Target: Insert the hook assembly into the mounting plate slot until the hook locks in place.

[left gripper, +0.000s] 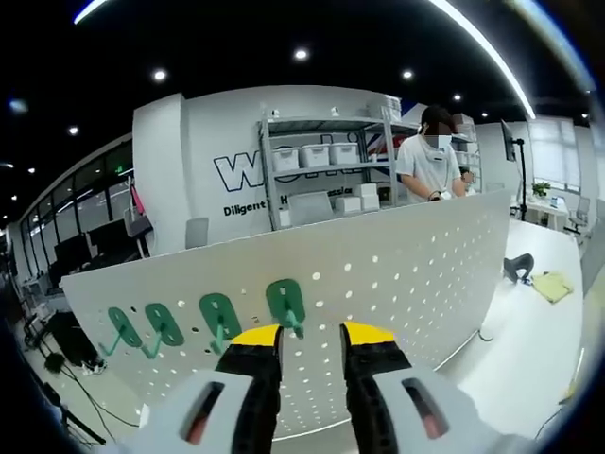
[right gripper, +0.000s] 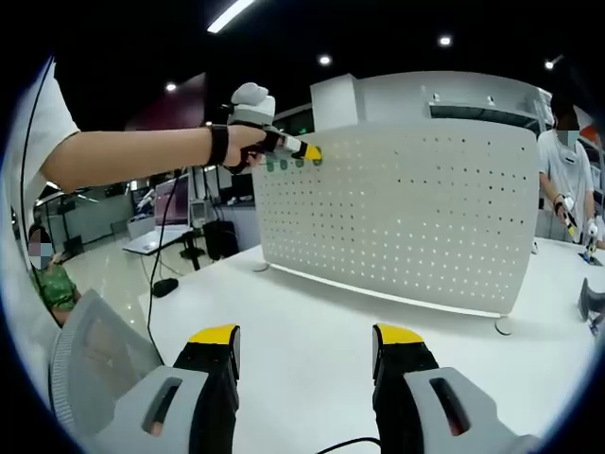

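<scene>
A: Where are we? In the left gripper view I count four green hooks on the pegboard (left gripper: 397, 274): three off to the left, and the fourth hook (left gripper: 285, 305) right above our left tool (left gripper: 312, 333).

B: Agreed. The left tool's jaws stand parted with nothing between them, and the left jaw tip sits just under that fourth hook. We can't tell whether it touches. In the right gripper view the same tool (right gripper: 304, 151) is up at the board's top left corner, next to the green row.

A: Is the hook locked?

B: We can't judge that from here. It sits flat on the board in line with the others, so it looks seated, but the catch behind the board is hidden.

A: How does it handle?

B: It looks like light moulded plastic: an oval backing plate with a thin prong hanging off the bottom. We judge the plate stiff and the prong the weak part, likely to flex or snap if levered. We'd grip across the oval plate's edges, not the prong, and push square into the holes. The smooth plastic may slip, so keep the pinch firm.

A: And the board?

B: It's thin perforated sheet standing on small feet on the white table (right gripper: 312, 331). It could rock under a push.

A: Right tool (right gripper: 307, 336)?

B: It's open wide and empty, low over the table, well clear of the board.
</scene>
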Demonstrator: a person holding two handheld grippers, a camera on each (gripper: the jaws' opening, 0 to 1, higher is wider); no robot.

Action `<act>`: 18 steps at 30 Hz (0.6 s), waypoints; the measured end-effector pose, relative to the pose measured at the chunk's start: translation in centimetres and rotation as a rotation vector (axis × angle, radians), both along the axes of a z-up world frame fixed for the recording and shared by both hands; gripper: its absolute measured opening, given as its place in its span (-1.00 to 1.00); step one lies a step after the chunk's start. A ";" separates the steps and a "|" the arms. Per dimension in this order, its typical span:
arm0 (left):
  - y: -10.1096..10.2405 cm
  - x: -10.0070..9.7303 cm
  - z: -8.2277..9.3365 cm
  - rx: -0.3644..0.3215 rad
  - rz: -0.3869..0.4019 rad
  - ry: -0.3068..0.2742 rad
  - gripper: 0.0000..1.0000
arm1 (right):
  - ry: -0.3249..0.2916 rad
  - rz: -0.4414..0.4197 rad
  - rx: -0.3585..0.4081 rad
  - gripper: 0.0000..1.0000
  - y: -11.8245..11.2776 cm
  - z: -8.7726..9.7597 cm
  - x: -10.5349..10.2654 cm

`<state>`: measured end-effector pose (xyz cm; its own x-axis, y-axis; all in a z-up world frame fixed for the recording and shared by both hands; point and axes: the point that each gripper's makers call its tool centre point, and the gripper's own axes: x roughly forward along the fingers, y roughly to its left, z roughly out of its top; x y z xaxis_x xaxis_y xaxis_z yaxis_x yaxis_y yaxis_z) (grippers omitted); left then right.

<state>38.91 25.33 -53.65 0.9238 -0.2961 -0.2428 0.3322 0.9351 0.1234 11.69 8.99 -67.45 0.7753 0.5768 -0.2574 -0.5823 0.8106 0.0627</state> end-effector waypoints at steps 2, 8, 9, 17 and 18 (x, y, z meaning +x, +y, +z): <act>-0.4 -0.4 0.3 -0.015 -0.033 -0.020 -0.44 | -0.002 0.004 -0.006 0.16 0.1 0.1 0.0; -0.1 -1.5 0.4 -0.023 -0.058 -0.042 -0.35 | -0.010 0.012 -0.019 0.22 0.3 0.4 0.0; -0.1 -1.7 0.5 -0.033 -0.067 -0.045 -0.32 | -0.010 0.012 -0.017 0.23 0.3 0.6 0.1; -1.0 -3.8 0.5 -0.072 -0.165 -0.092 -0.08 | -0.027 0.015 -0.031 0.33 0.6 1.4 0.8; -1.1 -4.1 0.4 -0.072 -0.176 -0.100 -0.03 | -0.027 0.016 -0.027 0.34 0.7 1.5 0.8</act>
<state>34.76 24.27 -53.27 0.8747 -0.4683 -0.1252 0.4806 0.8713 0.0991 12.48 9.70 -65.92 0.7731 0.5819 -0.2525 -0.5960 0.8026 0.0249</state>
